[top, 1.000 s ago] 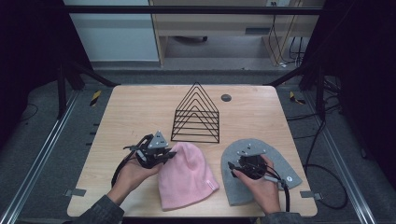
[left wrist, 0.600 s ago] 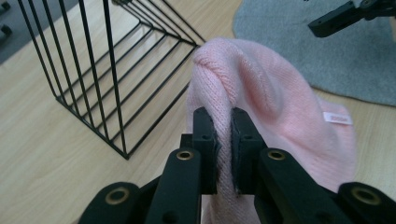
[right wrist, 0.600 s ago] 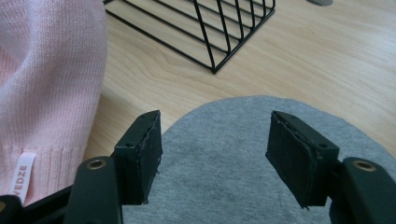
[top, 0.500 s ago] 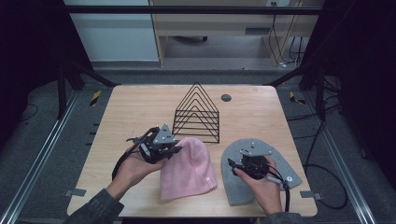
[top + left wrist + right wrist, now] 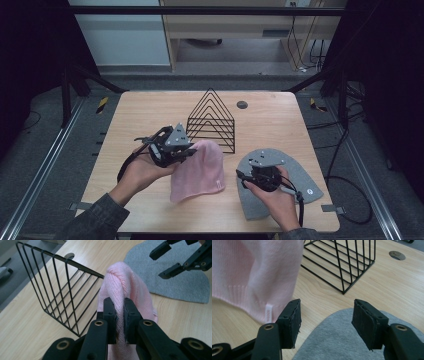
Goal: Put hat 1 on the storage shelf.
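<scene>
Left tongs pinching a fold of the pink hat beside the wire rack, right tongs gaping wide, hovering over the grey hat, both hats lying on the table.

a lab recording rig: wooden table inside a black metal frame, cables trailing behind.

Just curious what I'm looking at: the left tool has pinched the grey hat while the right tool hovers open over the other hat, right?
Not quite. The left gripper has pinched the pink hat, not the grey one, as the left gripper view shows. The right gripper does hover open over the grey hat.
</scene>
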The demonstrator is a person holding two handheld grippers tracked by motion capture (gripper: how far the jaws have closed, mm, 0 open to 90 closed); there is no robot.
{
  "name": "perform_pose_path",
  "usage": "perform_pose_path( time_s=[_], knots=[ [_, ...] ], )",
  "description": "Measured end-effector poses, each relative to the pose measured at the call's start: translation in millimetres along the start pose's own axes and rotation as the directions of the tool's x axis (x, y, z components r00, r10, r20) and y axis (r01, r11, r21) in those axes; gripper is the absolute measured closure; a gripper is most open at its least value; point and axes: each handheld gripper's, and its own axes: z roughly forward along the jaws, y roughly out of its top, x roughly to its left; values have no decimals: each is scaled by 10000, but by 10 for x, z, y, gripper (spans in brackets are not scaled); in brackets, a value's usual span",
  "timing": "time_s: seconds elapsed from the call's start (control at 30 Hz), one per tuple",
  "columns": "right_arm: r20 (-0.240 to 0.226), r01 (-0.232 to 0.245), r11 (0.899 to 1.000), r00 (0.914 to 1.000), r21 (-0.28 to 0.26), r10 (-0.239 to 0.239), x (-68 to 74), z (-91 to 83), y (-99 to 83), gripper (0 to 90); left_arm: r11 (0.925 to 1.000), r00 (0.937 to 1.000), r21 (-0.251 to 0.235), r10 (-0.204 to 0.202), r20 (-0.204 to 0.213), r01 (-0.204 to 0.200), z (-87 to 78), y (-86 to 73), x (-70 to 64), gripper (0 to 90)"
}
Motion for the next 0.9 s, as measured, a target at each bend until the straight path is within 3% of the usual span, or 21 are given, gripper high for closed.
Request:
perform_pose_path(
  time_s=[0.2,0.5,0.7,0.9],
  knots=[
    [-110,137,9999,9998,-26,-137,36,2,51,395,9999,9999,-2,145,-87,-145,-105,68,59,828],
    [-701,580,9983,9959,35,-577,169,94,192,386,9989,9984,-87,456,-334,-459,-319,205,132,828],
    [-1504,911,9958,9845,-33,-906,285,174,329,372,9975,9981,-505,464,-406,-485,-508,302,167,827],
    [-2354,1143,9933,9650,-193,-1156,359,231,524,294,9952,9993,-925,309,-228,-329,-603,310,227,826]
  ],
)
